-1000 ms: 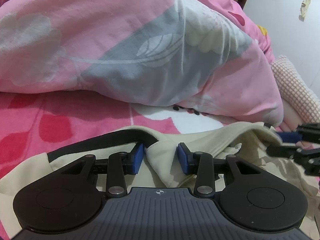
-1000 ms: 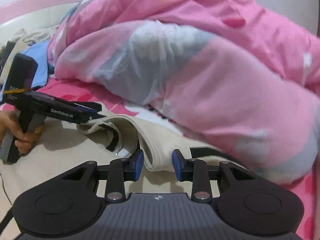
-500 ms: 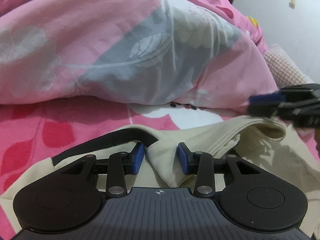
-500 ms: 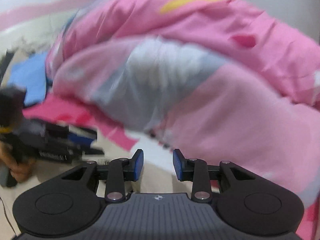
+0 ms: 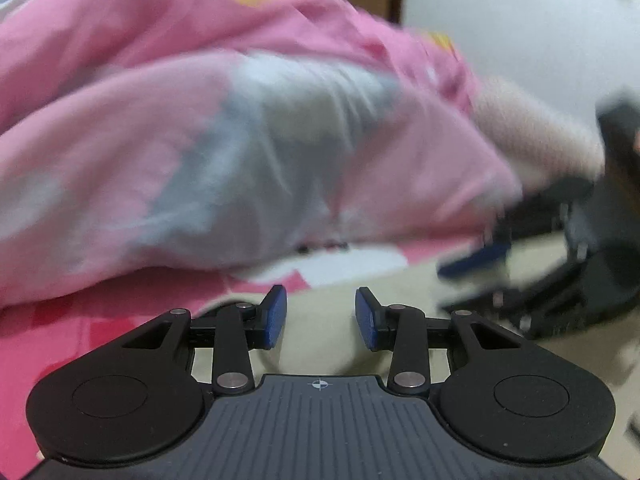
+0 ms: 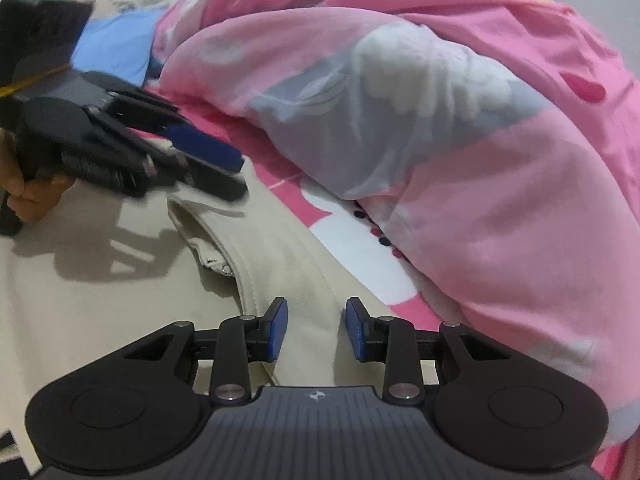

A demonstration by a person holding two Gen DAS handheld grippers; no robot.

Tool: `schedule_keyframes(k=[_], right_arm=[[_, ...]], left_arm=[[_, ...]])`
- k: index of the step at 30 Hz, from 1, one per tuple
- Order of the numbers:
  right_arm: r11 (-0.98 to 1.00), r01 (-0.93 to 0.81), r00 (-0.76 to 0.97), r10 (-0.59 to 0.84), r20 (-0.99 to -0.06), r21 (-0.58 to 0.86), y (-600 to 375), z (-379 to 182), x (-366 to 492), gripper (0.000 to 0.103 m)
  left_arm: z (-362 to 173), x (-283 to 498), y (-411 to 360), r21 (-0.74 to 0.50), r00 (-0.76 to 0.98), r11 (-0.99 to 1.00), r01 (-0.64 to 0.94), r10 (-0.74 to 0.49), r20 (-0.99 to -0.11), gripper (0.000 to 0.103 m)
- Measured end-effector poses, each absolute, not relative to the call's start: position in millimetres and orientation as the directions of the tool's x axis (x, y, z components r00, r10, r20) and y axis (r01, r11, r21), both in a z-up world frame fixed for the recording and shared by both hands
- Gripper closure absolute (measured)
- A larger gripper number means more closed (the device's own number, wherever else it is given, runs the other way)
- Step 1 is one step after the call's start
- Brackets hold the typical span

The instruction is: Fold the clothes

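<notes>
Left wrist view: badly smeared. Left gripper (image 5: 320,304) low in frame, blue pads parted a moderate way, beige cloth filling the whole gap. Cannot tell through the blur whether pads bite the cloth or only straddle it. Beyond the tips, a heaped pink floral duvet (image 5: 160,140) with a grey-white leaf print, resting on a pink and red bed sheet (image 5: 60,340). Far right, dark streaked shape with a blue pad, just over the beige cloth; detail lost.

Right wrist view: sharper. Right gripper (image 6: 316,312) pointing down at a beige garment (image 6: 100,300), spread flat on the bed, near side of the duvet, edge running diagonally along the sheet. Pads parted about as far as the other pair's, clamped on a raised fold of the garment; fold fills the gap from pad to pad. Neckline (image 6: 216,264) open just ahead and left of the tips, small label visible inside.

Left gripper also seen here from the side, upper left, held by a hand (image 6: 28,196), tips near the garment's far edge, shadow cast on the cloth beneath. Sliver of pale cloth between its fingers; grip not confirmed.

Blue cloth (image 6: 116,48) behind, beside the duvet.
</notes>
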State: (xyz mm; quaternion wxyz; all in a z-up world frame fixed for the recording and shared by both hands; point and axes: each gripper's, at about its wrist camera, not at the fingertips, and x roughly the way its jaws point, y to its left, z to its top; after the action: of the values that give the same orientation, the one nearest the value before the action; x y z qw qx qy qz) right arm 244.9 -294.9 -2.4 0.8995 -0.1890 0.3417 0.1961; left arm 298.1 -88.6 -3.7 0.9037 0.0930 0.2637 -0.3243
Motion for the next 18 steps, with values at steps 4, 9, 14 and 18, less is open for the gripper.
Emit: schedule_keyframes(k=[4, 9, 14, 18], right_arm=[[0.841, -0.464, 0.723, 0.178, -0.668, -0.279, -291.4, -5.2, 241.7, 0.069], [0.894, -0.4, 0.764, 0.203, -0.613, -0.203, -315.9, 22.7, 226.2, 0.069], [0.871, -0.438, 0.766, 0.232, -0.6, -0.222, -316.9, 32.3, 206.7, 0.06], [0.811, -0.479, 0.749, 0.179, -0.637, -0.335, -295.0, 14.8, 207.8, 0.06]], left_arm=[[-17.6, 301.6, -102.7, 0.063, 0.655, 0.772, 0.633, -0.49, -0.576, 0.066], [-17.8, 304.6, -98.2, 0.017, 0.641, 0.775, 0.632, -0.51, -0.574, 0.066], [-18.5, 302.6, -94.3, 0.004, 0.643, 0.775, 0.632, -0.521, -0.561, 0.066], [-12.6, 300.2, -82.9, -0.053, 0.632, 0.757, 0.651, -0.579, -0.515, 0.065]])
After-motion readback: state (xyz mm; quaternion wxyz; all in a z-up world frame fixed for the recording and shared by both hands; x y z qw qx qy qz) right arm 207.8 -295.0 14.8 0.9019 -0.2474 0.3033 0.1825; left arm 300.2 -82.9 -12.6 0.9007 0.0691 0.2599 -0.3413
